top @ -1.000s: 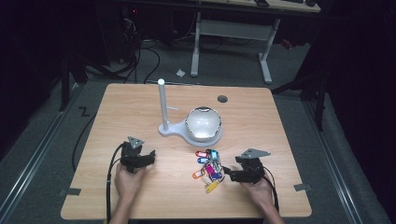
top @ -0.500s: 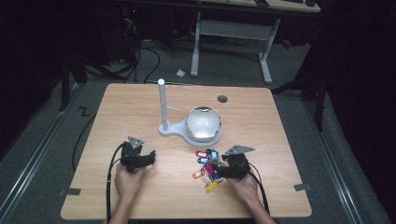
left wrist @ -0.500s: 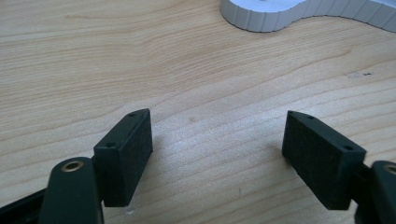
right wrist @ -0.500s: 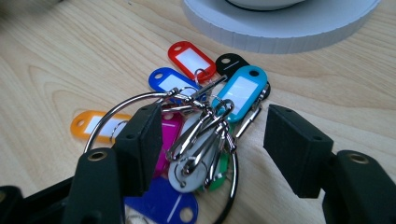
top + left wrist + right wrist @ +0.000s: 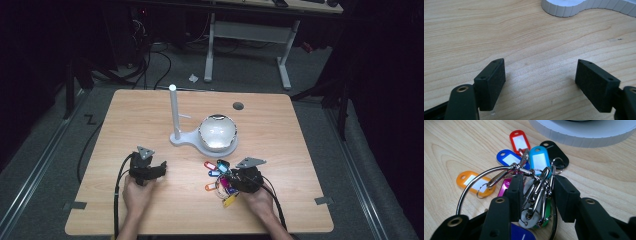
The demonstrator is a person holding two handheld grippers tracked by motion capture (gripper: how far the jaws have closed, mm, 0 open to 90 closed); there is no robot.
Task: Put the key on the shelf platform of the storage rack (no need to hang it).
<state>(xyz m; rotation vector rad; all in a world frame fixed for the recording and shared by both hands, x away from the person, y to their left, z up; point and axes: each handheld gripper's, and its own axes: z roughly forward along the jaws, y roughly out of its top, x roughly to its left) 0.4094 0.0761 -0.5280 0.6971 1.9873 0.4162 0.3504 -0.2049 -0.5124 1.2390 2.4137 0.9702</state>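
Since the earlier high view, the right gripper (image 5: 235, 181) has slid in from the table's right side toward the middle and is now sitting over the bunch of key tags (image 5: 218, 176); its jaws have just been closing and, in the right gripper view, are flanking a cluster of metal clips (image 5: 537, 192) on the big ring (image 5: 474, 185), though whether the pads are pressing yet is hard to tell. The left gripper (image 5: 150, 172) is resting as before, its jaws standing wide apart over bare wood with nothing between them. The bunch is lying just in front of the white stand (image 5: 200, 142), near its base edge; open tabletop (image 5: 300, 150) is stretching to the right and along the near edge. The tags are fanning out away from the person toward the stand, the bunch's long axis running roughly front to back.
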